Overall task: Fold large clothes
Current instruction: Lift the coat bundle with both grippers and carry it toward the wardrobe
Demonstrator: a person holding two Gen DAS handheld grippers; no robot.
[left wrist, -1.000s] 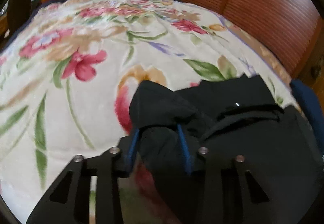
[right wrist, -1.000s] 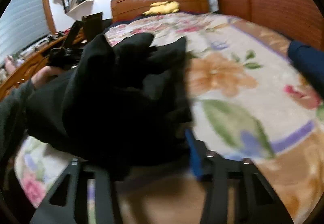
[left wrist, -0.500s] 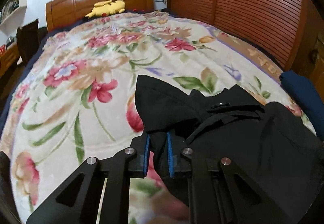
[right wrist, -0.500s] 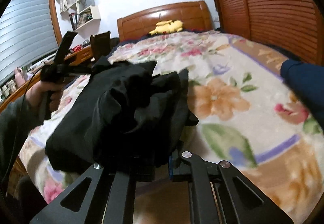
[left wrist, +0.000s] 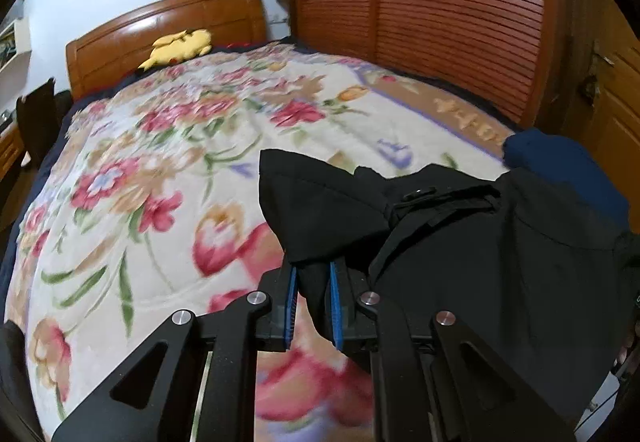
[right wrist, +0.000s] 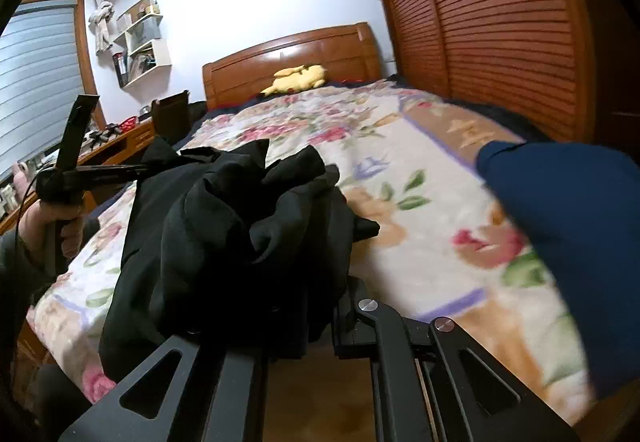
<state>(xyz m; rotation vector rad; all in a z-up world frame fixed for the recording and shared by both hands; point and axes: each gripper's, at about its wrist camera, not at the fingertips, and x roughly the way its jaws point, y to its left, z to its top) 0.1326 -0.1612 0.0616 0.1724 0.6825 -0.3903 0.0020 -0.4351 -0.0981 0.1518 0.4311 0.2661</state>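
Observation:
A large black garment point(left wrist: 500, 242) hangs bunched above the near end of a floral bedspread point(left wrist: 160, 162). My left gripper point(left wrist: 312, 302) is shut on a black corner of it, with cloth pinched between the blue pads point(left wrist: 335, 306). In the right wrist view the same garment point(right wrist: 240, 242) drapes over my right gripper point(right wrist: 304, 326), whose jaws are closed on a thick fold; the fingertips are buried in cloth. The left gripper point(right wrist: 132, 172), held in a hand, shows at the left of that view with cloth at its tip.
A folded navy garment point(right wrist: 568, 226) lies at the bed's near right corner and also shows in the left wrist view point(left wrist: 560, 162). A yellow plush toy point(left wrist: 176, 46) lies by the wooden headboard point(left wrist: 168, 26). Slatted wardrobe doors point(left wrist: 440, 10) run along the right. A desk point(right wrist: 116, 146) stands left.
The left gripper closed from wide open onto the black cloth, and both grippers lifted. The garment has risen off the bedspread and both views tilted up toward the headboard.

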